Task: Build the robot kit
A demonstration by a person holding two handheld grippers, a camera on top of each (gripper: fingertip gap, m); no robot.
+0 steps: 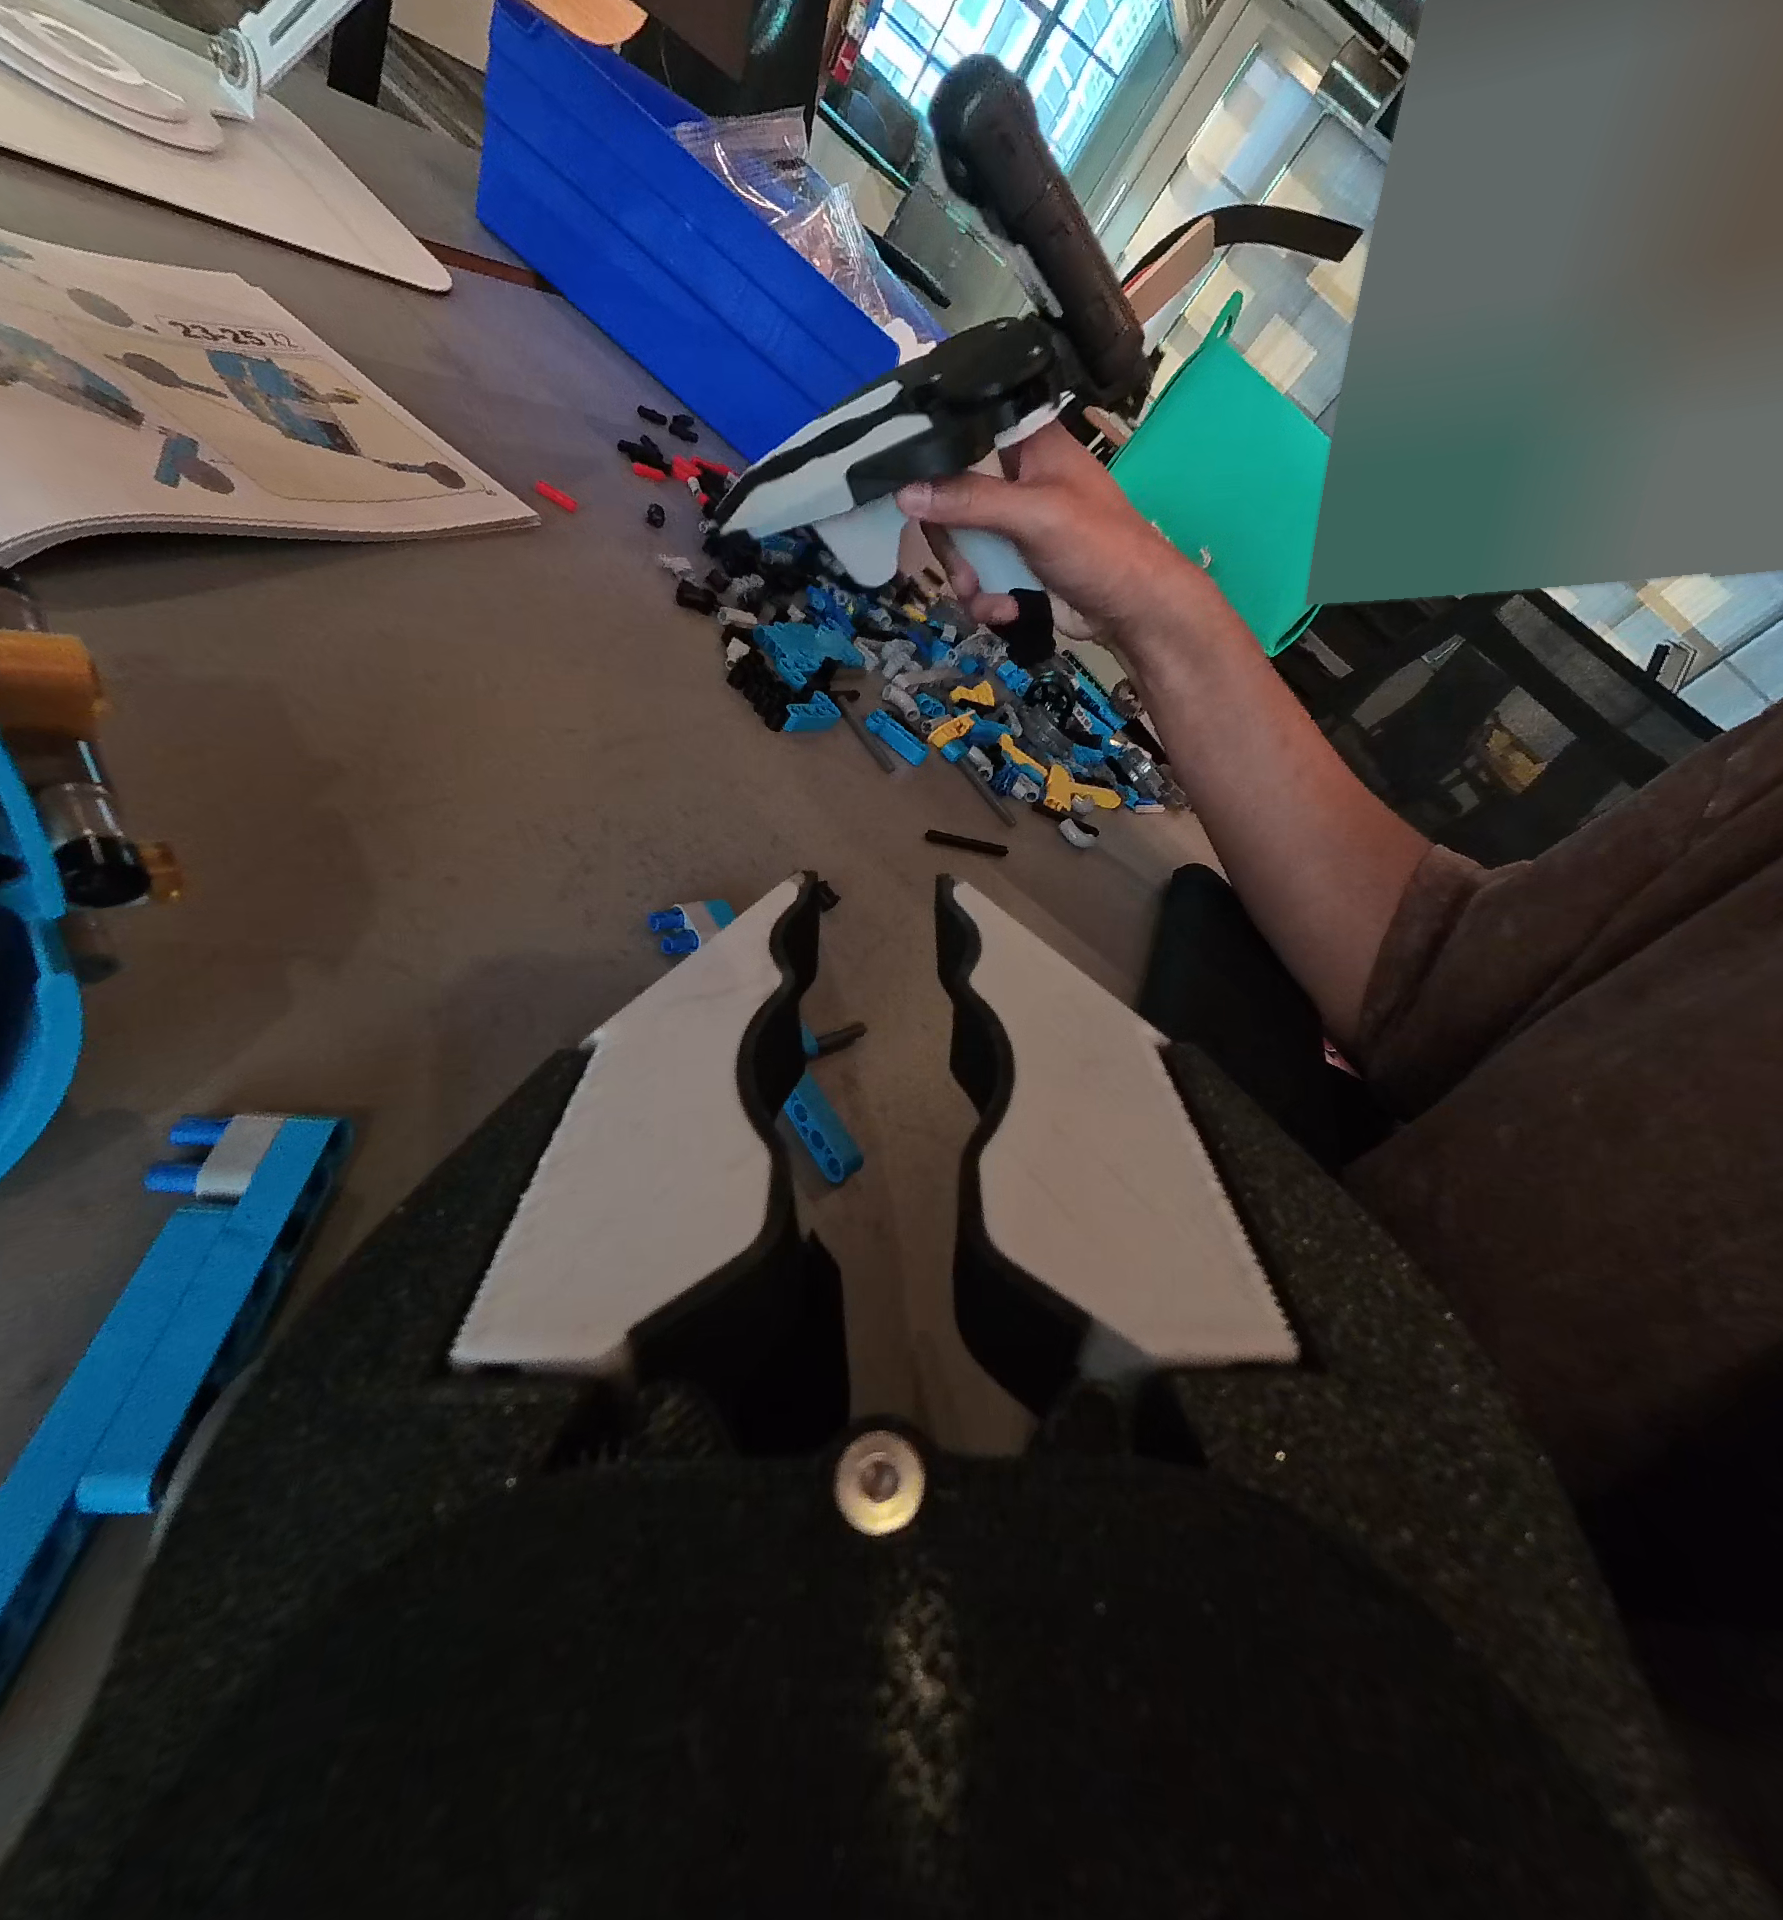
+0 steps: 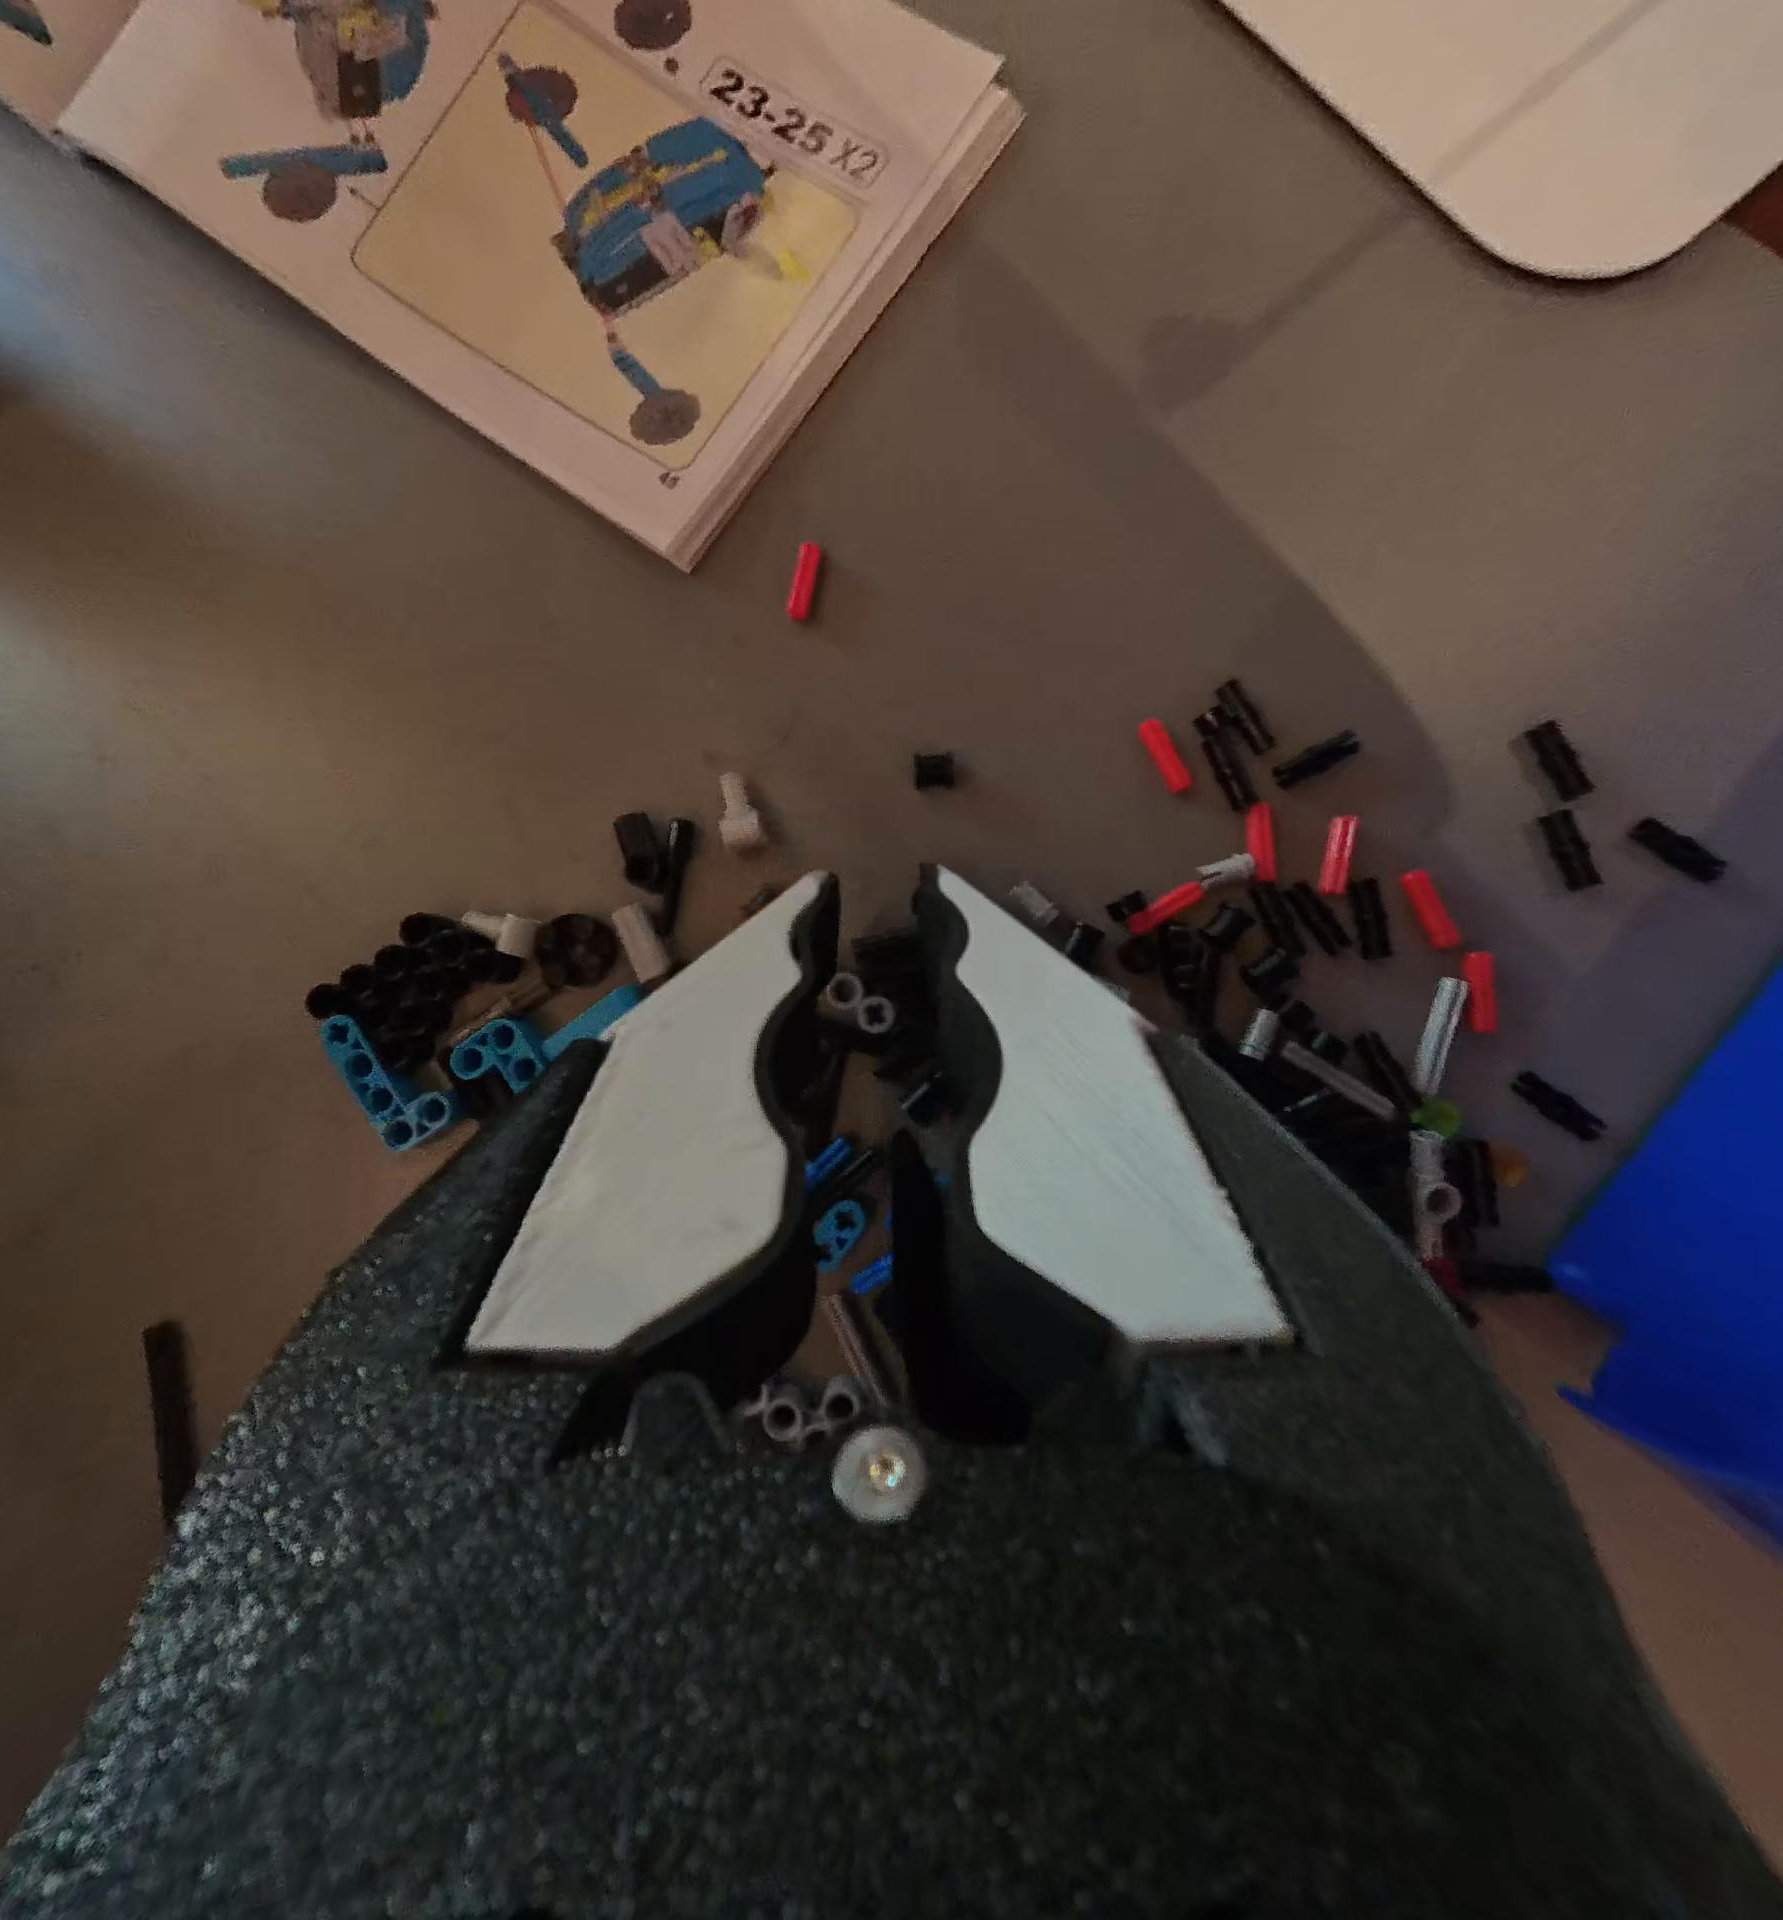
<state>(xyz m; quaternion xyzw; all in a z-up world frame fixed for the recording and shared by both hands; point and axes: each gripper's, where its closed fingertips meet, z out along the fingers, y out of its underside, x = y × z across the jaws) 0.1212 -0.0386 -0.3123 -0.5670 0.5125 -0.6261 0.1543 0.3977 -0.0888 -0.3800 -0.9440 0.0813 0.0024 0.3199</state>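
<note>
A matte grey-brown table [image 1: 430, 790] is seen in both views; behind its far edge, tall windows [image 1: 980, 42] and a green chair back [image 1: 1219, 457] are visible.

The left gripper [image 1: 874, 896] is held low over the near part of the table. Its 2 white, wavy-edged fingers with black liners are set a narrow gap apart, and nothing is gripped. A small blue perforated beam [image 1: 822, 1127] with a dark axle is seen on the table beneath the left finger. A long blue beam assembly [image 1: 139, 1371] with a grey connector lies toward the near left edge, and a smaller blue-and-grey piece [image 1: 689, 925] lies just beside the left fingertip.

The right gripper [image 2: 879, 883], shown farther off in the left wrist view [image 1: 731, 514], is held by a hand [image 1: 1053, 530] above a loose pile of small plastic building pieces [image 1: 928, 686]. Its fingers are narrowly parted and nothing is clamped. Below the tips, black pins [image 2: 1282, 925], red pins [image 2: 1427, 909] and a grey connector [image 2: 861, 1003] are scattered; blue L-shaped beams [image 2: 388, 1081] lie to the left.

An open instruction booklet [image 2: 554, 229] lies toward the far left of the table. A glossy blue plastic bin [image 1: 658, 239] holding a clear bag [image 1: 783, 187] stands at the far edge.
</note>
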